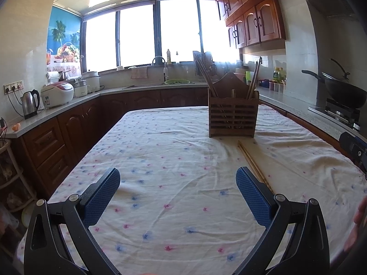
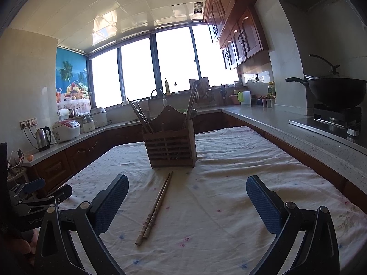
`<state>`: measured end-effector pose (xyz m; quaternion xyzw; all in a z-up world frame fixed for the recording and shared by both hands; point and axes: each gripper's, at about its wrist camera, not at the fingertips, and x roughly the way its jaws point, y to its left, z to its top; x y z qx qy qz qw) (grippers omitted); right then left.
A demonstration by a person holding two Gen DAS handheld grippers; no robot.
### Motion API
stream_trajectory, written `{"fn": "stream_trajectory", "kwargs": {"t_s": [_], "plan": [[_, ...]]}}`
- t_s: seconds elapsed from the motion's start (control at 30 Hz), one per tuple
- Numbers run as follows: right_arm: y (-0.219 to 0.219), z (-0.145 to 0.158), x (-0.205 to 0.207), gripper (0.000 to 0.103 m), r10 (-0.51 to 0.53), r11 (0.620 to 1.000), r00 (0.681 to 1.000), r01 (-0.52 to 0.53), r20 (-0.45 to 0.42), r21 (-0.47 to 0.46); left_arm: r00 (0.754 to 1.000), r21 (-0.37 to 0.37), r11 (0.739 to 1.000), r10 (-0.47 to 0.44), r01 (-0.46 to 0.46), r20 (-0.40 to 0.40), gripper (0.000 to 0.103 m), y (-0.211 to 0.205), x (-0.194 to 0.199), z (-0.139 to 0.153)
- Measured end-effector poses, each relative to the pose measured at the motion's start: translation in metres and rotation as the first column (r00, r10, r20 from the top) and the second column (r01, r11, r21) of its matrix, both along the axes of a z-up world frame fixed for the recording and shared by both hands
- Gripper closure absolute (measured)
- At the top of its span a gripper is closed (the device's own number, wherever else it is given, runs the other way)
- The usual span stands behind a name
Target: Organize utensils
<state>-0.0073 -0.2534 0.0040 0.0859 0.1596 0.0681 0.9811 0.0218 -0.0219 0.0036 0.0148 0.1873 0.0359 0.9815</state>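
Note:
A slatted wooden utensil holder (image 1: 232, 119) (image 2: 170, 145) stands on the cloth-covered table (image 1: 160, 160) (image 2: 229, 171), with several chopsticks upright in it. A pair of wooden chopsticks (image 2: 154, 208) (image 1: 252, 162) lies flat on the cloth in front of the holder. My left gripper (image 1: 177, 176) is open and empty, the chopsticks just beyond its right finger. My right gripper (image 2: 187, 182) is open and empty, the chopsticks lying between its fingers, nearer the left one. The left gripper also shows at the left edge of the right wrist view (image 2: 34, 192).
Kitchen counters run around the table on three sides. A kettle (image 1: 29, 104) and rice cooker (image 1: 58, 94) sit at the left, a sink (image 1: 179, 82) at the back, a wok on a stove (image 2: 337, 96) at the right. Wall cabinets (image 1: 252, 18) hang above.

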Motion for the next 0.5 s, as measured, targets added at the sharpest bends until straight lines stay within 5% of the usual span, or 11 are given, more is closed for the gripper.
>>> {"fn": "stream_trajectory", "kwargs": {"t_s": [0.5], "plan": [[-0.003,0.000,0.013,0.000,0.001,1.000,0.999,-0.001,-0.040,0.009,0.997,-0.055,0.998,-0.044,0.041,-0.057,0.000,-0.001,0.012,0.000]]}}
